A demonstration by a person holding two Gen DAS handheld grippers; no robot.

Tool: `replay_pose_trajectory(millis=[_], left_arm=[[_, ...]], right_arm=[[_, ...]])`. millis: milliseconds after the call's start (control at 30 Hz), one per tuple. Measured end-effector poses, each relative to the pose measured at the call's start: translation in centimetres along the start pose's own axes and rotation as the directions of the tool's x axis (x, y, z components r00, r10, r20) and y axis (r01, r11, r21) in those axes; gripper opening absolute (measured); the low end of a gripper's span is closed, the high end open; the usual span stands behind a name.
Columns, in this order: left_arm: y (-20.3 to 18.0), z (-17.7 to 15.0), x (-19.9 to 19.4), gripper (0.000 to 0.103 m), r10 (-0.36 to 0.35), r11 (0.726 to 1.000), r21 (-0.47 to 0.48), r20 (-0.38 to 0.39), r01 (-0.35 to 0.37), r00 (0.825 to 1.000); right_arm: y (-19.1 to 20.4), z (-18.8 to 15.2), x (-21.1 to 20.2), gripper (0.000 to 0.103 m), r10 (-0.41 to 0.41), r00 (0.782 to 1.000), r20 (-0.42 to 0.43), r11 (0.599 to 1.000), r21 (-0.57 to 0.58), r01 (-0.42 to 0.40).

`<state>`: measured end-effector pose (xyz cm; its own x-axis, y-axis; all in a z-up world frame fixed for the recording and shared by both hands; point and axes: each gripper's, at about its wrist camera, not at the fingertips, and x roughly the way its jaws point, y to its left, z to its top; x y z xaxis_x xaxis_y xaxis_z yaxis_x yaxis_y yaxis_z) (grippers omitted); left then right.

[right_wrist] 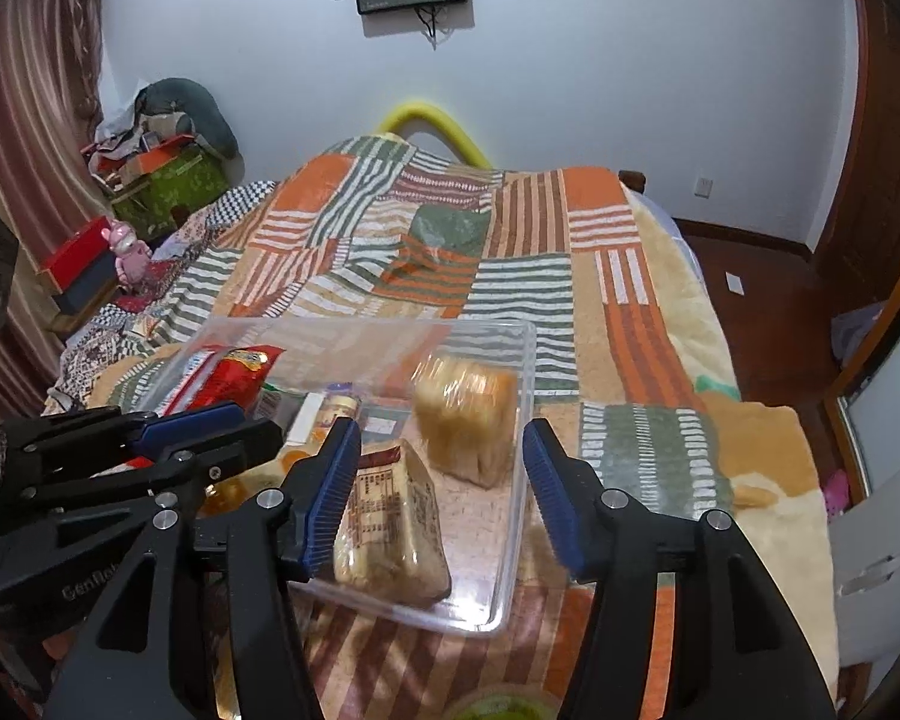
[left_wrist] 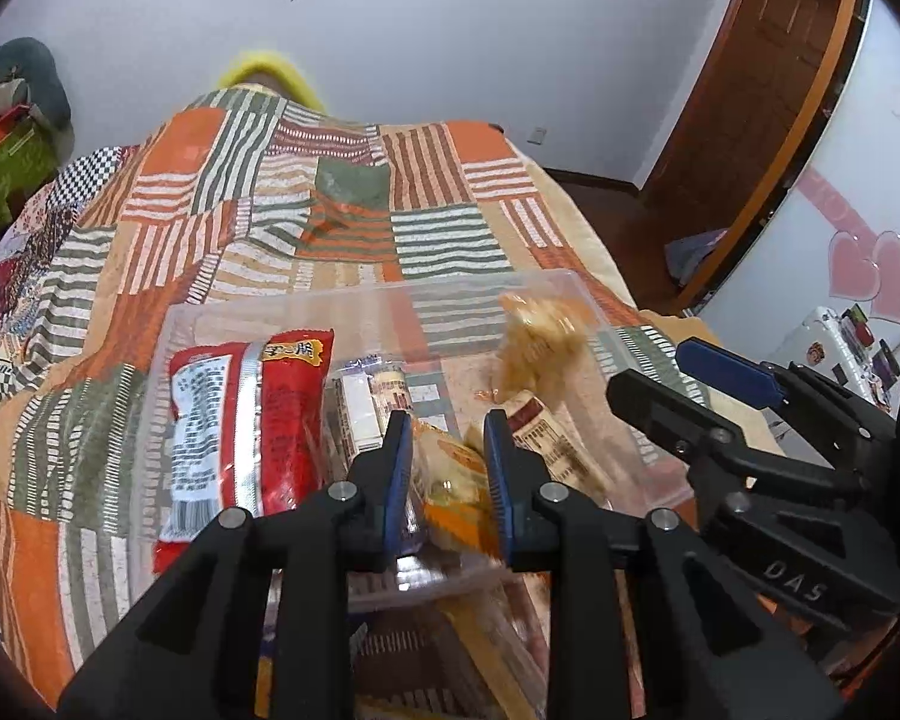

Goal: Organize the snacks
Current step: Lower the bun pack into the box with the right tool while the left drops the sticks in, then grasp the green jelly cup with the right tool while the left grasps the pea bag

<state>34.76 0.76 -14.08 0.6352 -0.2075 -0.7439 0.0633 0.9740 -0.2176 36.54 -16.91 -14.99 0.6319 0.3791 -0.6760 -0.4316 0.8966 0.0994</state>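
A clear plastic bin (right_wrist: 510, 540) sits on the patchwork bed. In it lie a red snack bag (left_wrist: 252, 420), small packets (left_wrist: 369, 405), a wrapped bread pack with a label (right_wrist: 390, 516) and a blurred golden bread pack (right_wrist: 468, 420) tumbling at the far right of the bin. My left gripper (left_wrist: 448, 462) is shut on an orange-yellow snack packet (left_wrist: 456, 492) over the bin's near edge. My right gripper (right_wrist: 444, 480) is open and empty above the bin; it also shows in the left wrist view (left_wrist: 666, 378).
The patchwork blanket (right_wrist: 510, 252) covers the bed. A packet lies on the bed below the left gripper (left_wrist: 498, 648). Cluttered boxes (right_wrist: 162, 180) stand at the far left. A wooden floor (right_wrist: 768, 312) and door (left_wrist: 750, 90) are on the right. A green item (right_wrist: 504, 708) lies at the bottom edge.
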Motion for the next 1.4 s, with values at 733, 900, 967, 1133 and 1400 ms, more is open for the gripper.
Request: replay_pose_trajectory(millis=[733,900,967,1133,1400], left_arm=[[4.1,-7.5,-11.4,0.066,0.098,0.994,0.044,0.077,-0.101,0.992],[6.6,-10.2,-10.4,0.066,0.078,0.997,-0.021,-0.002,-0.078,0.997],[7.4,-11.4,-9.8,0.066,0.070,0.996,-0.046,-0.029,-0.071,0.997],[8.4,-14.0,-7.8,0.066,0.064,0.996,-0.060,-0.102,-0.071,0.993],[9.3,-15.0,-4.7,0.066,0.100,0.992,-0.070,-0.133,-0.110,0.986]], right_arm=[[-1.4,-6.0,-7.0,0.073,0.001,0.999,0.033,0.999,-0.039,0.000],[-1.7,-7.7,-7.4,0.078,-0.010,1.000,0.009,1.000,-0.028,0.011],[-1.8,-8.4,-7.5,0.082,-0.008,1.000,-0.003,1.000,-0.016,0.008],[-2.1,-9.8,-6.8,0.084,-0.005,0.999,-0.043,1.000,0.013,0.006],[-2.5,-11.4,-5.0,0.084,-0.007,0.995,-0.101,0.999,0.050,0.012]])
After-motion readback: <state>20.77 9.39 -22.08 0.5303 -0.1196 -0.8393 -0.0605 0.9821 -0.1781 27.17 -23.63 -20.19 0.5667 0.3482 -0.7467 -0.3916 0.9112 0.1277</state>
